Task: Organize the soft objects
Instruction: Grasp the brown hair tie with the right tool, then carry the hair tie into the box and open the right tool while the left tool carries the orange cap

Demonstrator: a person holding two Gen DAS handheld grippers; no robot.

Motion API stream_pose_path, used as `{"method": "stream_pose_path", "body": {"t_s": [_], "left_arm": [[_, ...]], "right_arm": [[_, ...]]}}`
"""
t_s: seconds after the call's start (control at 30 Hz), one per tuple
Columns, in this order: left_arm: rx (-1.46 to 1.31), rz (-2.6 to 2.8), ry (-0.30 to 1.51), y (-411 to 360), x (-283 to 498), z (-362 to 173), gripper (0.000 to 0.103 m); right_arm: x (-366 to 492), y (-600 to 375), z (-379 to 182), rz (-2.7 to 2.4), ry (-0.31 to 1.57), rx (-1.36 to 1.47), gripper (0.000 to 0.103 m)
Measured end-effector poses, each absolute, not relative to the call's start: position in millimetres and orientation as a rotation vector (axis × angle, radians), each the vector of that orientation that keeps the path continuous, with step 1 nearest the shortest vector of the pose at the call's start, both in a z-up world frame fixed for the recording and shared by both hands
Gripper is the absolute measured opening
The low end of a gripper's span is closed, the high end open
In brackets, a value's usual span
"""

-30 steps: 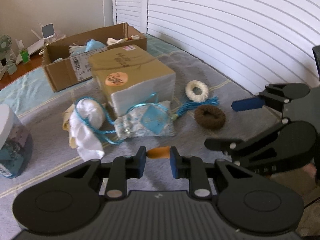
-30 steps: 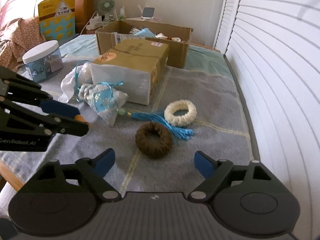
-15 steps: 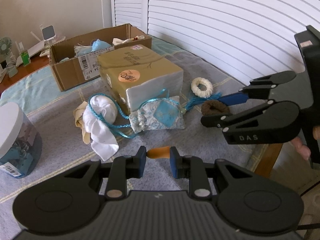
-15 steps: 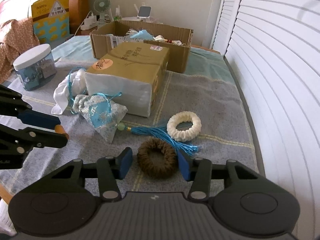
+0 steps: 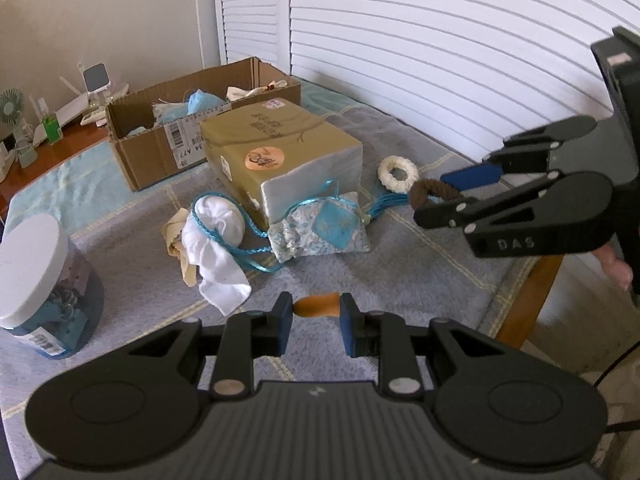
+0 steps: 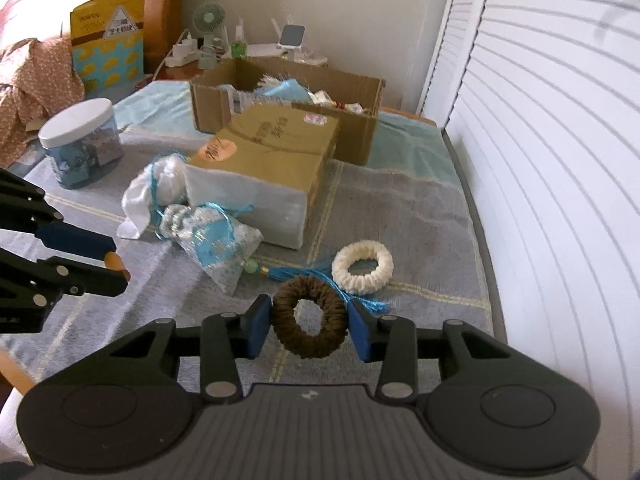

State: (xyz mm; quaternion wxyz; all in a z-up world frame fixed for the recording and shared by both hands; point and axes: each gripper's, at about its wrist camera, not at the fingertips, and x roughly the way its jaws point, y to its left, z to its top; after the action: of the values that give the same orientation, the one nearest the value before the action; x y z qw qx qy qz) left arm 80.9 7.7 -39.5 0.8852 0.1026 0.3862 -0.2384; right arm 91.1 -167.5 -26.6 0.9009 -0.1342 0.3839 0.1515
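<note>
My right gripper (image 6: 310, 316) is closing its jaws on a brown scrunchie (image 6: 288, 328), and the blue pads press on both sides of it. In the left wrist view the right gripper (image 5: 436, 196) holds the brown scrunchie (image 5: 424, 192) just off the grey cloth. My left gripper (image 5: 316, 312) is shut on a small orange piece (image 5: 318, 306). A white scrunchie (image 6: 362, 268) lies just beyond the brown one. A blue patterned pouch (image 6: 212, 236) with a tassel leans on the gold box (image 6: 272, 148). A white cloth bundle (image 5: 216, 224) wrapped in blue cord lies to its left.
An open cardboard box (image 5: 152, 152) with soft items stands behind the gold box. A white-lidded jar (image 5: 40, 280) stands at the left. White shutters (image 6: 540, 160) run along the right side. The table's wooden edge (image 5: 528, 300) is near the right gripper.
The right gripper's jaws went from wide apart to closed on the brown scrunchie, which has risen off the cloth. The left gripper drew back a little, still gripping the orange piece.
</note>
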Motion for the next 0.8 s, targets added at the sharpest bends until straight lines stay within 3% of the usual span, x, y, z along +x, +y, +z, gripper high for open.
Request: {"method": "stream_pose_path", "body": {"t_s": [0.37, 0.8], "left_arm": [[0.214, -0.492, 0.775, 23, 77, -22, 0.023], [0.198, -0.473, 0.745, 51, 96, -9, 0.023]], "right_arm": [[96, -163, 3, 0.345, 0.739, -0.283, 0.047], [162, -147, 34, 0.354, 0.695, -0.292, 0.047]]}}
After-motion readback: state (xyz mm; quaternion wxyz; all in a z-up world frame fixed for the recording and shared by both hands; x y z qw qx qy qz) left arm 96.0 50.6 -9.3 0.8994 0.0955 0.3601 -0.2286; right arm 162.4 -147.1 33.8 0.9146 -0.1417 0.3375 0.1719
